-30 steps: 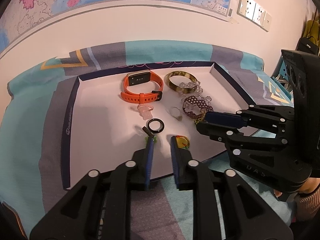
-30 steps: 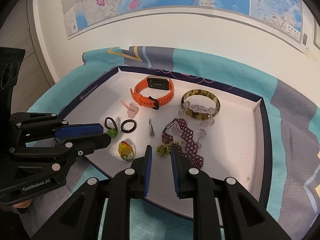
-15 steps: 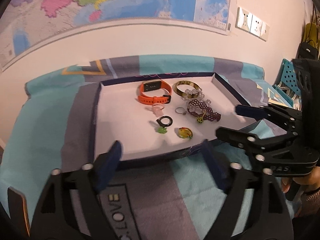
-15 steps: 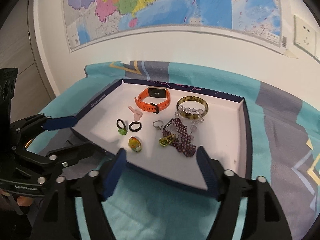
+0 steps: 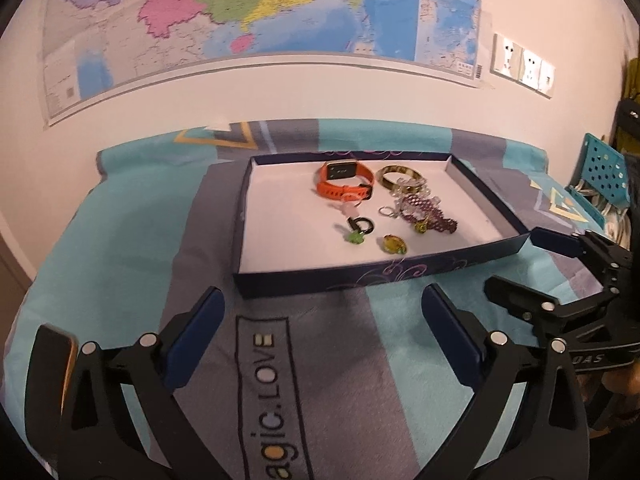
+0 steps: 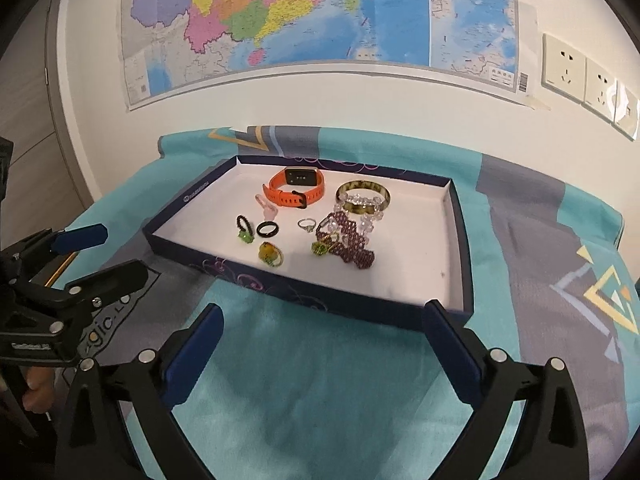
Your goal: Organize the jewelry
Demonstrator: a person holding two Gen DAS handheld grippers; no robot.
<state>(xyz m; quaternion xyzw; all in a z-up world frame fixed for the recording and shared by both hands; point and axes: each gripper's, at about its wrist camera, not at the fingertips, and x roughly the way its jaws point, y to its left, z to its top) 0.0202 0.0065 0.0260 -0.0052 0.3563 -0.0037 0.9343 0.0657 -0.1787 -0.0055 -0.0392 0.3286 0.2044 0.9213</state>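
A shallow dark-blue tray [image 5: 360, 278] [image 6: 304, 294] with a white floor lies on the cloth. In it are an orange watch [image 5: 344, 184] [image 6: 296, 192], an olive bangle [image 5: 400, 176] [image 6: 362, 196], a purple beaded bracelet [image 5: 430, 220] [image 6: 352, 242], a silver ring [image 6: 307, 224], a black ring [image 5: 363, 225] [image 6: 267, 229], a yellow ring [image 5: 394, 245] [image 6: 270, 254] and a green-stone ring [image 5: 355, 237] [image 6: 245, 236]. My left gripper [image 5: 323, 334] [image 6: 100, 254] is open and empty in front of the tray. My right gripper [image 6: 322, 344] [image 5: 524, 264] is open and empty, also short of the tray.
A teal and grey printed cloth [image 5: 264, 380] [image 6: 540, 280] covers the table. A map [image 5: 256, 12] and wall sockets [image 6: 576, 72] are on the wall behind. A blue perforated crate [image 5: 604, 172] stands at the far right.
Both grippers have opened wide and pulled back out of the tray toward me. The green-stone ring and the purple bracelet lie released on the tray floor.
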